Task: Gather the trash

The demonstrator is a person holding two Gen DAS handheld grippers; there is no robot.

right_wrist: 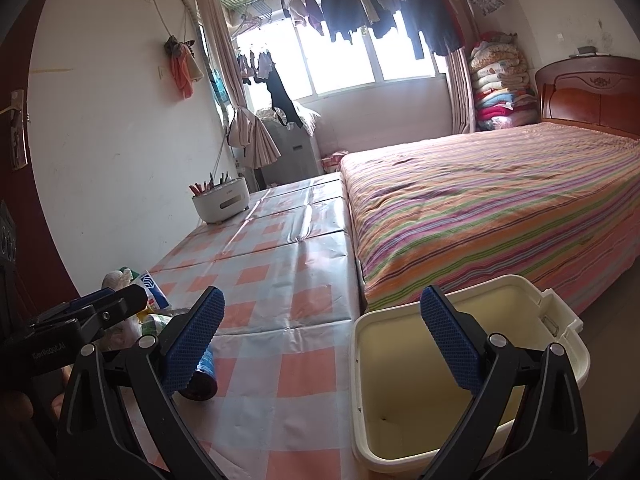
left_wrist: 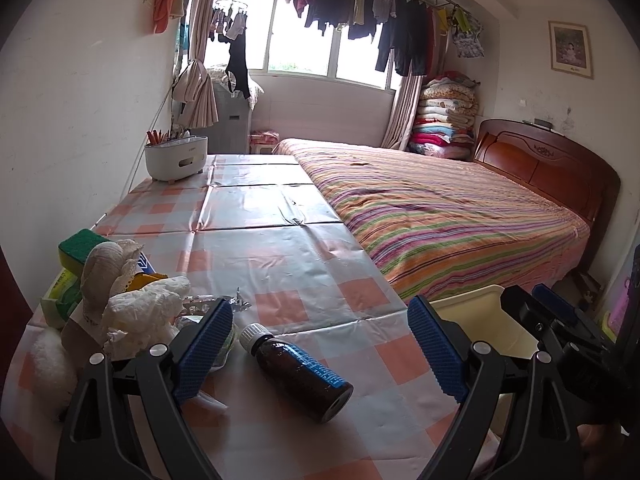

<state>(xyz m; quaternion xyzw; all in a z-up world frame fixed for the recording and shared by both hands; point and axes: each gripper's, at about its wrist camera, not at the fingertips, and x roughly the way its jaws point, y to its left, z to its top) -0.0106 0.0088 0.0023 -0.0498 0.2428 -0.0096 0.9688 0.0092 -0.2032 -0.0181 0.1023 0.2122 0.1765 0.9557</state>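
The bed (left_wrist: 460, 216) with its striped cover runs along the right edge of my table (left_wrist: 280, 256), which wears a shiny cloth of orange and pale checks. Off the table's near right corner, lower down, stands the cream bin (right_wrist: 404, 396), open at the top and bare inside. At the far left corner sits a white pen holder (left_wrist: 176, 158); its small grey mark is too tiny to read. Along the near left edge the trash is piled: crumpled white tissues (left_wrist: 144, 312), a green and yellow sponge (left_wrist: 78, 246), bits of foil (left_wrist: 236, 303) and packets whose print I cannot make out. My left claw (left_wrist: 320, 350) is spread wide and holds nothing; between its blue pads lies a brown bottle (left_wrist: 300, 376) on its side, white cap away from me, blue label unreadable. My right claw (right_wrist: 322, 344) gapes wide too, empty, over the table's near right edge and the bin's rim. On the left claw's body I read "GenRobot.AI".
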